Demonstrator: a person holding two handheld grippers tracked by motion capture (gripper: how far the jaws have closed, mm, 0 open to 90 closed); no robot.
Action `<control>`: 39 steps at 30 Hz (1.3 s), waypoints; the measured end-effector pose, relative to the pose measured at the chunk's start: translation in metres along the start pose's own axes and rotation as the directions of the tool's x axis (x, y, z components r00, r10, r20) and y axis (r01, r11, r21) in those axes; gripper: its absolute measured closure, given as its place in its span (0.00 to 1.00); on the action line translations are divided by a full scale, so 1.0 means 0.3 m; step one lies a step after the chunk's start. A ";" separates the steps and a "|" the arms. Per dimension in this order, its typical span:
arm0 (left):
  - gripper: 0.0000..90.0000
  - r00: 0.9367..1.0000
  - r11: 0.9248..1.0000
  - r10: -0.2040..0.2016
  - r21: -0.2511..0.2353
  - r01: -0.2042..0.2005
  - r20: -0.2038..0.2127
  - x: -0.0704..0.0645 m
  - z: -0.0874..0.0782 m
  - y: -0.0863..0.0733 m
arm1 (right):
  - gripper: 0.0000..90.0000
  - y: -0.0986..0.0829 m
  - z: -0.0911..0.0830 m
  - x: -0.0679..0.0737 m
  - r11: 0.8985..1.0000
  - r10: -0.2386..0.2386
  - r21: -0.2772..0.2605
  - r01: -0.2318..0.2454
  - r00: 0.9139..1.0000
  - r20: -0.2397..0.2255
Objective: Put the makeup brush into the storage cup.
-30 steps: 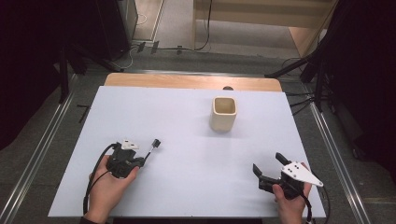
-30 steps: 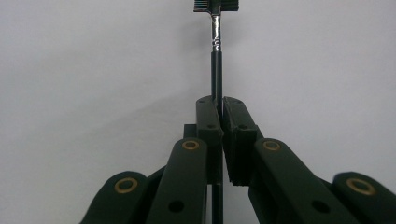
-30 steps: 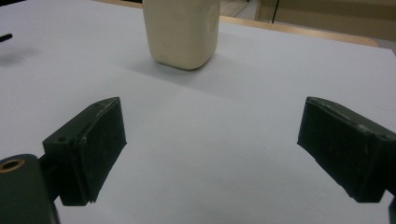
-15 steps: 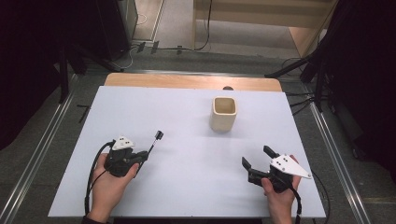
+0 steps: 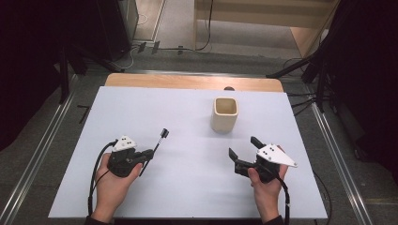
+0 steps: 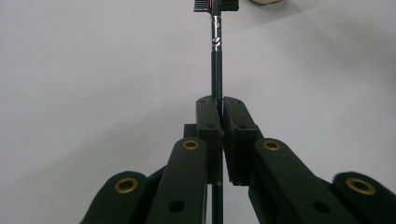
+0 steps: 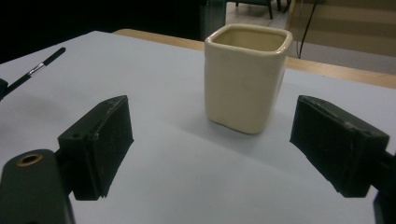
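Your white table sheet (image 5: 141,112) leaves a wooden strip (image 5: 187,82) bare at the far edge, with a small dark knob (image 5: 228,88) on it. Metal rails (image 5: 43,145) flank the table on the floor. A cable (image 5: 210,18) trails beyond it, and a black L-shaped key (image 5: 84,112) lies left of the sheet.

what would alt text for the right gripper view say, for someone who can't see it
A cream square-sided cup stands upright on a white table, framed between the wide-open black jaws of the right tool, which does not touch it. At the far left edge a thin black brush handle slants above the table, and a wooden strip runs behind the cup.
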State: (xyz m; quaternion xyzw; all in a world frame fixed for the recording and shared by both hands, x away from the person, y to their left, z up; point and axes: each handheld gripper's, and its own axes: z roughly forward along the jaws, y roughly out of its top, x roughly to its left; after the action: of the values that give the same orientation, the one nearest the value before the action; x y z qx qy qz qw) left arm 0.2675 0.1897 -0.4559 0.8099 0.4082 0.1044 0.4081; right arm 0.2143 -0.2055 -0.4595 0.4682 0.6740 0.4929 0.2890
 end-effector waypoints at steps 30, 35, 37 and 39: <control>0.96 0.985 0.986 0.056 -0.161 -0.030 0.161 -0.083 0.029 0.006 | 0.15 0.051 0.065 0.161 0.996 0.088 0.003 -0.088 0.993 -0.081; 0.96 0.981 0.980 0.056 -0.197 -0.019 0.185 -0.093 0.028 0.006 | 0.15 0.046 0.076 0.191 0.992 0.124 0.014 -0.123 0.983 -0.137; 0.96 0.980 0.978 0.052 -0.208 -0.011 0.191 -0.095 0.027 0.005 | 0.15 0.045 0.080 0.205 0.991 0.135 0.021 -0.133 0.977 -0.166; 0.96 0.978 0.976 0.054 -0.218 -0.009 0.199 -0.097 0.027 0.003 | 0.16 0.045 0.083 0.218 0.990 0.141 0.025 -0.138 0.972 -0.186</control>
State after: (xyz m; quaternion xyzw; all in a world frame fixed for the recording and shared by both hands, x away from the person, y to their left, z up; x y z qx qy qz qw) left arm 0.2534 0.1630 -0.4556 0.7737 0.3375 0.0710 0.5315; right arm 0.2144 -0.1347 -0.4509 0.4677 0.6666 0.5498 0.1861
